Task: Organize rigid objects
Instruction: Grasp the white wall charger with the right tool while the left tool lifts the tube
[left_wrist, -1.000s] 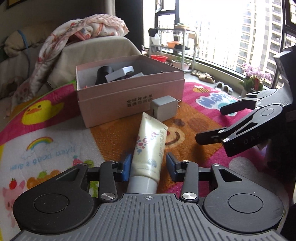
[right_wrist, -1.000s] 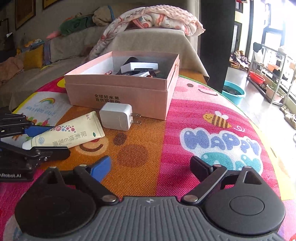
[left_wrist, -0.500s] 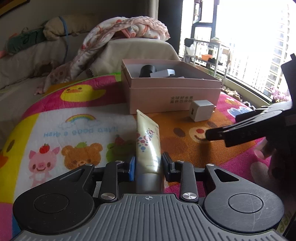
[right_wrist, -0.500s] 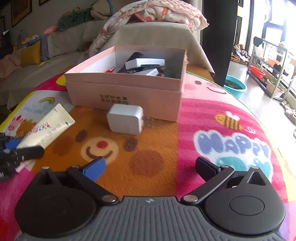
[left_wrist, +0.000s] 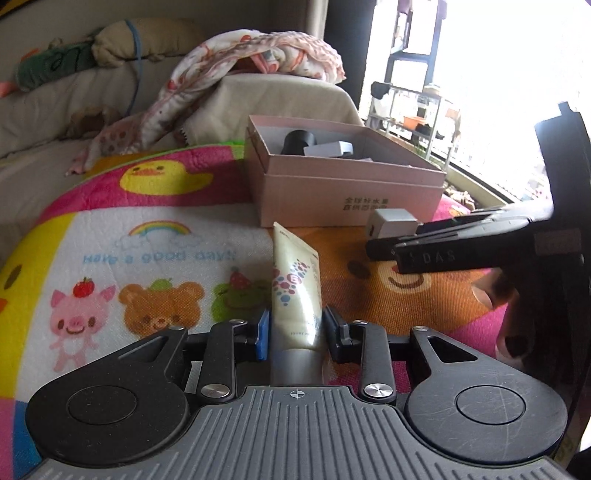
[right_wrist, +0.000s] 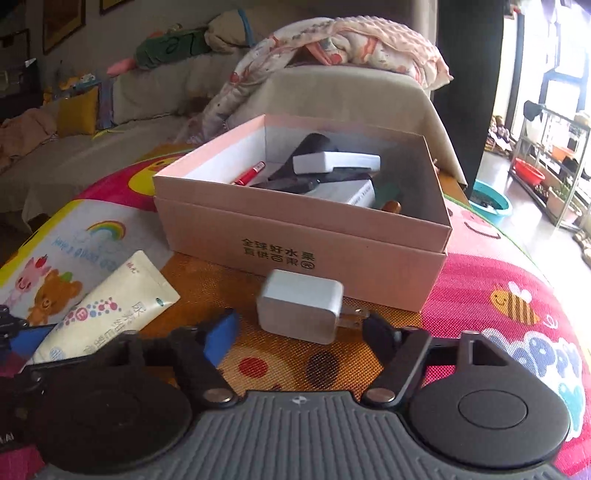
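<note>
Both grippers have closed in: the left gripper (left_wrist: 296, 328) now pinches the cream tube (left_wrist: 295, 291) for lifting, while the right gripper (right_wrist: 299, 330), jaws wide and empty, straddles the white charger (right_wrist: 301, 309) (at six o'clock of the pink box (right_wrist: 295, 236)).

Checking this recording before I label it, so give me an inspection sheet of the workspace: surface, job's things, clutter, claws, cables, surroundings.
Surface: cartoon play mat.
Job's things: cream tube; white charger lying in front of the pink box, which holds a red pen and other items.
Clutter: nothing seen.
Claws: left claw shut on the cream tube; right claw open, either side of the charger.
Cables: nothing seen.
Surroundings: sofa, blanket, window shelf rack.
</note>
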